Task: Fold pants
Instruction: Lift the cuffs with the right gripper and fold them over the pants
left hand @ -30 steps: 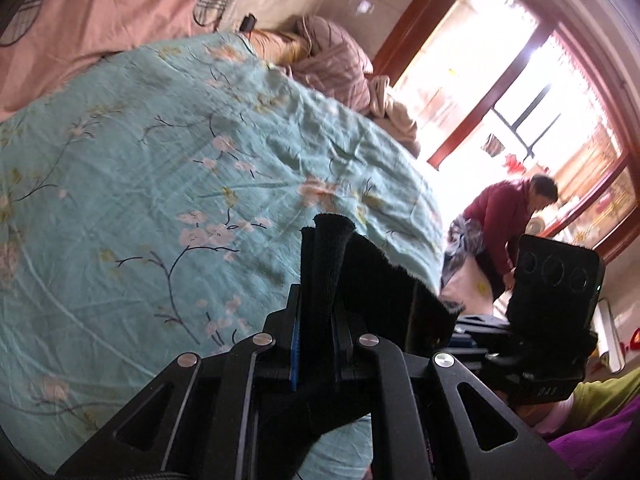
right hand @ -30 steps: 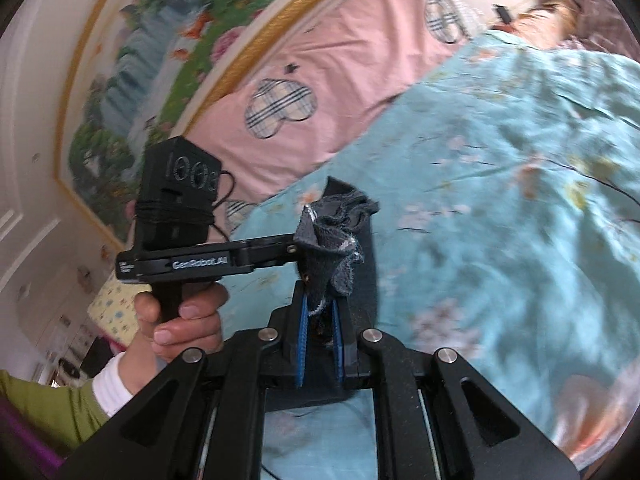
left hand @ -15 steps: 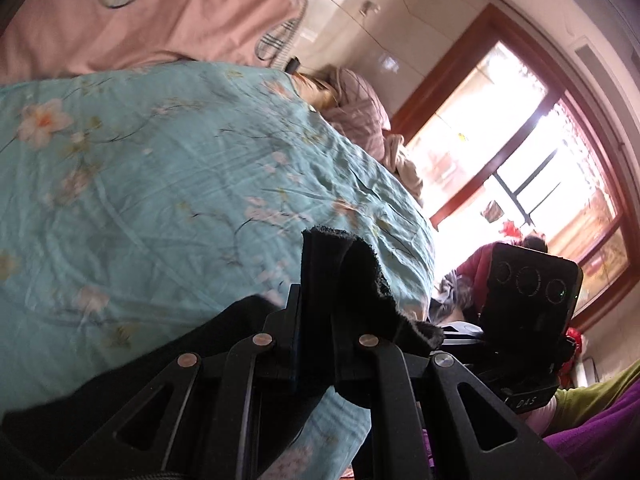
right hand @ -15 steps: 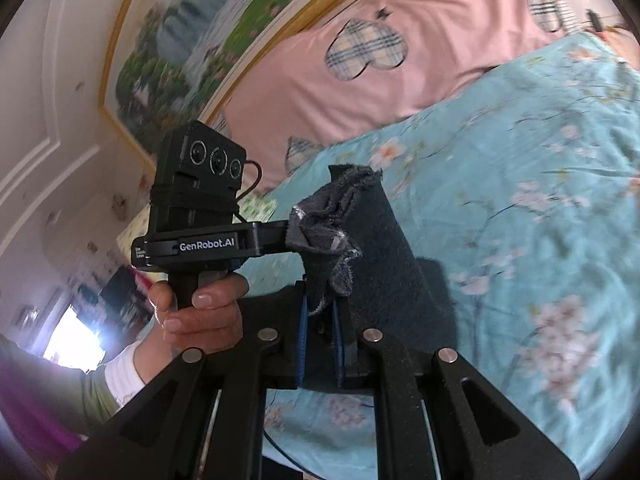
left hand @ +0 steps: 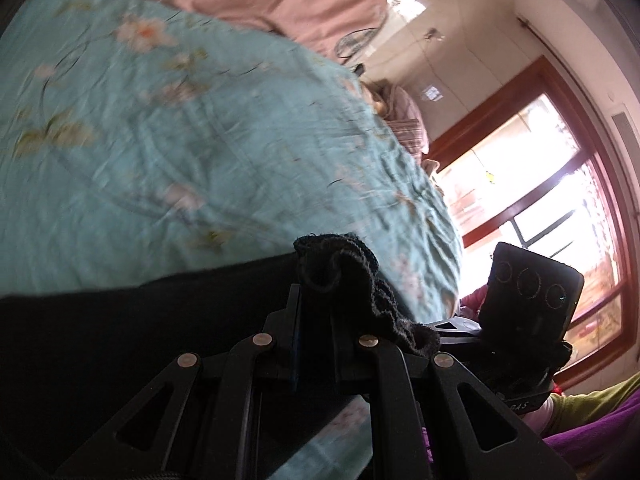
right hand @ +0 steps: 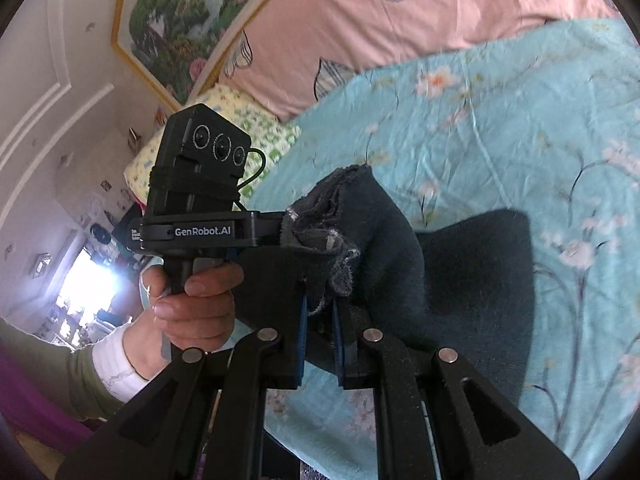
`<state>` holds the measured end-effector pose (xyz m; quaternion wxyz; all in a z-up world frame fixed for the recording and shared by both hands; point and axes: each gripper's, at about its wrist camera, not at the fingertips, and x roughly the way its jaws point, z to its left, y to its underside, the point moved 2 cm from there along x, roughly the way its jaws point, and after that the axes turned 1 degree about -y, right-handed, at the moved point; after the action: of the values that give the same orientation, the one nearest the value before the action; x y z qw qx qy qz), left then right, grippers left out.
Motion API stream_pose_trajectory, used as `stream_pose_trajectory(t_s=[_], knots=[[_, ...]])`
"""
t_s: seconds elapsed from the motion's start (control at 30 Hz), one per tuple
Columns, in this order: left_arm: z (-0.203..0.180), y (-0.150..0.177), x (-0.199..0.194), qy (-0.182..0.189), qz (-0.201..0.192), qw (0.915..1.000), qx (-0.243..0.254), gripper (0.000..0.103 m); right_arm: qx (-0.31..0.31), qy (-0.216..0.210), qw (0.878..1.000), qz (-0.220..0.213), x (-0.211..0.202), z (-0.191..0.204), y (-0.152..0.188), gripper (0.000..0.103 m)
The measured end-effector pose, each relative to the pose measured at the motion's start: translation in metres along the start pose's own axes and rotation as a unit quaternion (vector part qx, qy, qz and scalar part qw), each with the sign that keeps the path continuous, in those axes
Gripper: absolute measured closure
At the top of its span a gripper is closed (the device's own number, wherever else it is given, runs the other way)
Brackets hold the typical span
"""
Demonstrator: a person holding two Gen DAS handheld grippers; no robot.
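My left gripper (left hand: 316, 320) is clamped on a bunched edge of the dark pants (left hand: 120, 320); my right gripper (right hand: 320, 320) pinches another edge beside it. The pants (right hand: 472, 280) drape near me over the teal floral bedspread (right hand: 500, 120), probably doubled; blur hides detail.

Ahead of your right gripper (right hand: 320, 312) the teal bedspread (right hand: 500, 128) lies open. Left side is blocked: the left gripper (right hand: 264, 232) sits just beside it, pants (right hand: 460, 280) bunched between. Pink pillows (right hand: 360, 32) bound the far edge.
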<state>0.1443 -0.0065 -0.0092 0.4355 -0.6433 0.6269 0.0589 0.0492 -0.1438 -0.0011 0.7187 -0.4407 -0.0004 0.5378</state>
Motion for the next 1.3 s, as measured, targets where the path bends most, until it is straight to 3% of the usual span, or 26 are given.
stream_pose_trajectory(t_s=[0.2,0.47,0.63,0.77,0.87,0.93,1.0,1.3], knots=[[0.026,0.011,0.004,-0.012,0.003,0.9996,-0.024,0.096,0.010,0.006,0.999,0.038,0.027,-0.007,0.010,0.091],[0.042,0.020,0.002,-0.014,0.004,0.9988,-0.047,0.096,-0.001,0.024,0.998,0.056,0.040,-0.003,0.011,0.088],[0.048,0.029,-0.006,-0.018,0.000,0.9977,-0.065,0.095,-0.004,0.030,0.998,0.063,0.044,-0.001,0.013,0.083],[0.049,0.036,-0.017,-0.027,-0.011,0.9967,-0.076,0.095,-0.007,0.027,0.997,0.066,0.046,0.004,0.013,0.072],[0.049,0.040,-0.026,-0.038,-0.020,0.9954,-0.086,0.088,-0.014,0.026,0.997,0.071,0.047,0.010,0.014,0.064],[0.052,0.044,-0.036,-0.045,-0.031,0.9932,-0.103,0.076,-0.018,0.026,0.997,0.074,0.048,0.013,0.014,0.061],[0.054,0.048,-0.047,-0.058,-0.047,0.9906,-0.115,0.070,-0.018,0.021,0.997,0.075,0.047,0.017,0.015,0.061],[0.063,0.081,-0.107,-0.113,-0.116,0.9713,-0.174,0.062,-0.048,-0.001,0.996,0.069,0.042,0.044,0.007,0.061]])
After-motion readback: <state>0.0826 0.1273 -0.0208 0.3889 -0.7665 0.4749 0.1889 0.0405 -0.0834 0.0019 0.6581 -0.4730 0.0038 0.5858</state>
